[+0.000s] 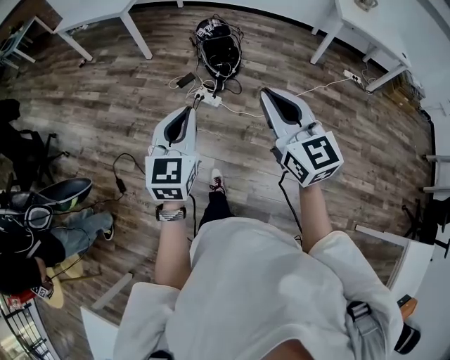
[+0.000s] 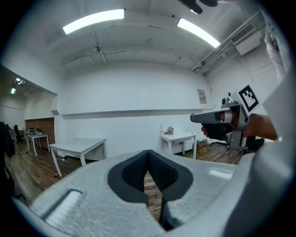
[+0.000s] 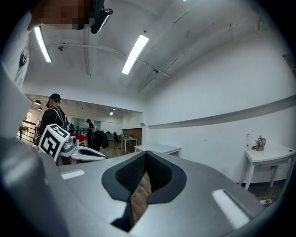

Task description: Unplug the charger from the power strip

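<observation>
- Surface: a wood-plank floor (image 1: 105, 105). White tables (image 1: 91, 14) stand along the far side, against a plain white wall (image 2: 138, 92).
- Room: another person (image 1: 42, 232) sits on the floor at the left edge of the head view.
- Power strip (image 1: 208, 99): white, lying on the floor among loose cables, just beside a black bag-like bundle (image 1: 219, 46). It is ahead of both grippers and well apart from them.
- Charger (image 1: 199, 100): a dark plug appears to be seated in the strip, but it is too small to confirm.
- Left gripper (image 1: 190, 112): held in the air, pointing towards the strip. Its fingers are clenched tip to tip, with nothing between them.
- Right gripper (image 1: 268, 95): held alongside the left. Its fingers are also pressed together and grasp nothing.
</observation>
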`<action>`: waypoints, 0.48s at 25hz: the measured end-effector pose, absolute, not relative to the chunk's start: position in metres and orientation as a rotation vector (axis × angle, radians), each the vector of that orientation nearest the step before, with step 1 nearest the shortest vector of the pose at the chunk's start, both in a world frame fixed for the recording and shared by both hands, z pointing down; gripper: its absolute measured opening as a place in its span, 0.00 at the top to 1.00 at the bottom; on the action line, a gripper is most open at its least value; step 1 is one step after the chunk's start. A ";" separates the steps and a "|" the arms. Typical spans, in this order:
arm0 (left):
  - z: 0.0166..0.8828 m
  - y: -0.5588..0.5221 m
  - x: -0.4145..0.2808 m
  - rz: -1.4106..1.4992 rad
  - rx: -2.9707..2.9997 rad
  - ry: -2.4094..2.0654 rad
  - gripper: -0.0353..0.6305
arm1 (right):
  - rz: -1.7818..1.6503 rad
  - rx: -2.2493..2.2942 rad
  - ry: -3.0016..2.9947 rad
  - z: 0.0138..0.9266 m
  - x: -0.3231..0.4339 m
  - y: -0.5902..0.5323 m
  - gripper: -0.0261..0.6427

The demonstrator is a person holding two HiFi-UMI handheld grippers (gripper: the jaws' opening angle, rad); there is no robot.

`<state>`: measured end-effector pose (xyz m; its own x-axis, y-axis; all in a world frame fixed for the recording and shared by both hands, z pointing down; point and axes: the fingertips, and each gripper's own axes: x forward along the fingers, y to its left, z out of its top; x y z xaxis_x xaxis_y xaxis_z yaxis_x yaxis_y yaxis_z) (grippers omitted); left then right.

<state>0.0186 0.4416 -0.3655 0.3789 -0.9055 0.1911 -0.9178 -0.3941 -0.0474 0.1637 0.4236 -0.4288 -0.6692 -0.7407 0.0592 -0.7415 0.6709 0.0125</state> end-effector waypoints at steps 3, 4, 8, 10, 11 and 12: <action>-0.357 0.416 -0.002 0.294 2.530 -1.693 0.94 | 0.024 1.252 -2.817 -0.428 0.146 0.394 0.96; -0.355 0.406 -0.009 0.298 2.522 -1.694 0.94 | 0.026 1.255 -2.816 -0.429 0.141 0.382 0.96; -0.351 0.361 -0.033 0.314 2.519 -1.683 0.94 | 0.043 1.279 -2.812 -0.427 0.121 0.336 0.96; -0.350 0.342 -0.043 0.322 2.526 -1.669 0.94 | 0.051 1.286 -2.806 -0.424 0.110 0.317 0.96; -0.348 0.334 -0.047 0.327 2.529 -1.659 0.94 | 0.056 1.290 -2.801 -0.422 0.106 0.310 0.96; -0.347 0.327 -0.050 0.334 2.534 -1.646 0.94 | 0.062 1.295 -2.796 -0.419 0.101 0.303 0.96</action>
